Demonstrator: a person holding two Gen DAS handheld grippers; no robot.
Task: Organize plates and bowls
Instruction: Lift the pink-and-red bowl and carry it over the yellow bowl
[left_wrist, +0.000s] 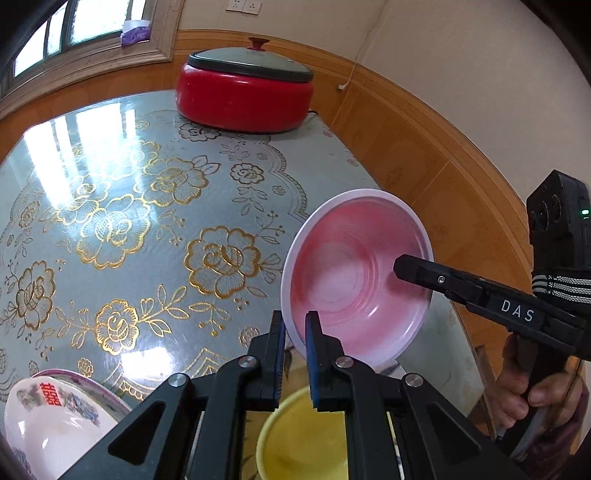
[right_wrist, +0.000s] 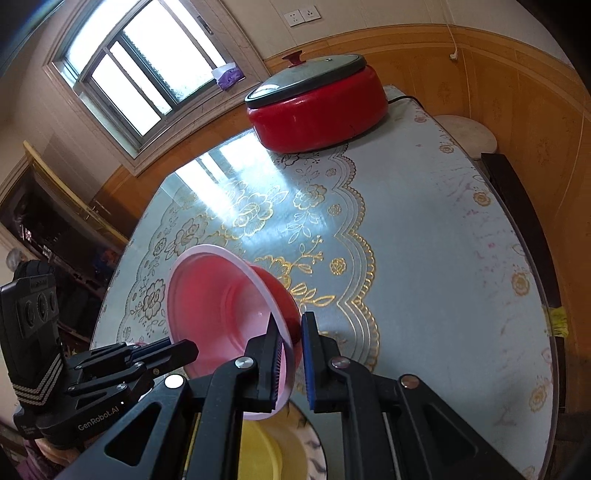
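A pink bowl (left_wrist: 354, 273) with a white rim is held tilted in the air above the table's near edge; it also shows in the right wrist view (right_wrist: 218, 299). My left gripper (left_wrist: 295, 325) is shut on its rim on one side. My right gripper (right_wrist: 291, 332) is shut on the rim on the opposite side, and shows in the left wrist view (left_wrist: 406, 271). Below the bowl a yellow bowl (left_wrist: 303, 439) sits in a patterned plate (right_wrist: 306, 443). A white bowl with a red character (left_wrist: 51, 413) stands at the lower left.
A red electric pot with a grey lid (left_wrist: 243, 96) stands at the far side of the glass-topped floral table (left_wrist: 129, 206). A wood-panelled wall (left_wrist: 424, 147) runs close behind. A round stool (right_wrist: 467, 134) stands past the table's right edge.
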